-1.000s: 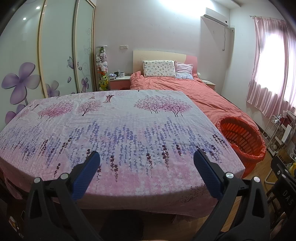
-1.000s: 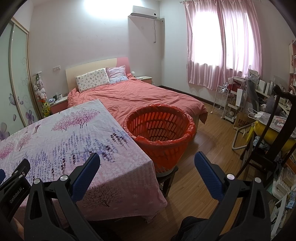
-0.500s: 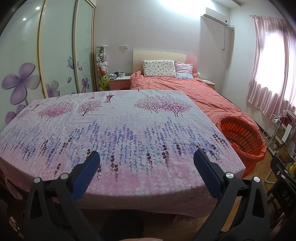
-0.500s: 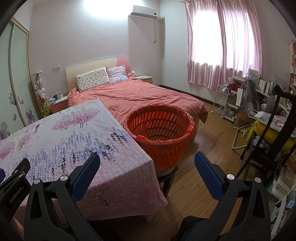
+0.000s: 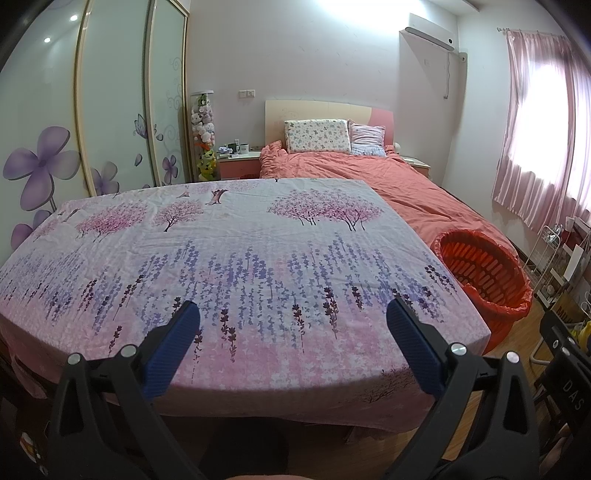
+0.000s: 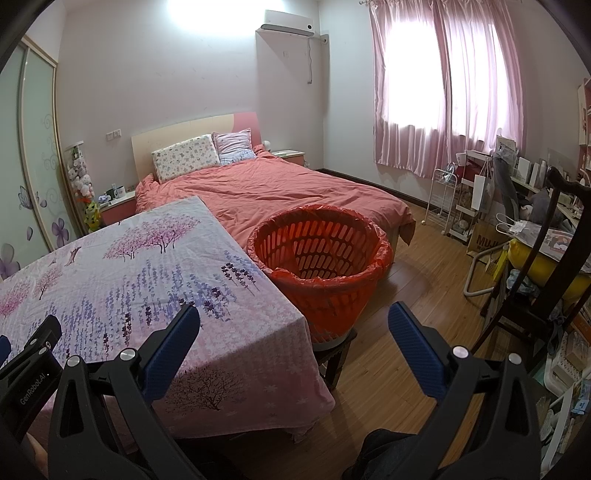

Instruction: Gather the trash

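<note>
Two hand-held grippers, both jaws spread wide, nothing held. Left gripper [image 5: 293,314] poised over near edge of table draped in floral pink-and-lavender cotton cloth [image 5: 236,251]; cloth lightly creased, bare of litter. Right gripper [image 6: 293,315] straddling table corner and plank wood floor [image 6: 413,295]. Ahead of right gripper, just beside table edge: round orange slotted plastic basket lined with orange bag [image 6: 321,258], raised on dark stool. Beyond basket, bed with rumpled coral duvet [image 6: 280,188].

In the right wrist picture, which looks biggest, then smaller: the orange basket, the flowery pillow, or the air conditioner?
1. Orange basket, biggest by far, though it is also nearest the camera.
2. Flowery pillow.
3. Air conditioner, smallest, only a little under the pillow; both are far off, so that's unsure.
</note>
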Available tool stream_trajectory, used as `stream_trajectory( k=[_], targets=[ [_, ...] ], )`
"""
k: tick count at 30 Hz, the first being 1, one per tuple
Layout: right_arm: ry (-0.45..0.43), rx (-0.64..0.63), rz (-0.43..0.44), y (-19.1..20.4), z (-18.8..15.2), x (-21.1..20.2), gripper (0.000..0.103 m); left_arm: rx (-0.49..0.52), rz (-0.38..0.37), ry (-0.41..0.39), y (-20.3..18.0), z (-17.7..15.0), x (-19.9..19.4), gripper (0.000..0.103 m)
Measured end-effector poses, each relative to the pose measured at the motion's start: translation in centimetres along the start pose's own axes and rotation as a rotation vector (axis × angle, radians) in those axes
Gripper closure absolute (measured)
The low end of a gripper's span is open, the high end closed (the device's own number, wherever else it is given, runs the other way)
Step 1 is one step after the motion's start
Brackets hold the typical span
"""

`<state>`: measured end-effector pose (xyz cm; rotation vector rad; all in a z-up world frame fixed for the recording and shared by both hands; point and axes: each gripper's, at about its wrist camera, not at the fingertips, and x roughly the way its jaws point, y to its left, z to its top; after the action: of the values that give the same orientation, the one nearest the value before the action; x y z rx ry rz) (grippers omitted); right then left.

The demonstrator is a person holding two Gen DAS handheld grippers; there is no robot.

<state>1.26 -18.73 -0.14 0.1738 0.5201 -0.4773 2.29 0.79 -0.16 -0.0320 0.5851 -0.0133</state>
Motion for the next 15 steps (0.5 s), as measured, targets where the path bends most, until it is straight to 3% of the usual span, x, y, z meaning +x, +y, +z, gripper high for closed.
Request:
stream_trajectory(
  k=[15],
  targets=[
    [0.002, 0.000, 0.001, 0.01, -0.03, 0.07, 0.002, 0.008, 0.002, -0.001, 0.14, -0.17, 0.00, 0.004]
  ],
)
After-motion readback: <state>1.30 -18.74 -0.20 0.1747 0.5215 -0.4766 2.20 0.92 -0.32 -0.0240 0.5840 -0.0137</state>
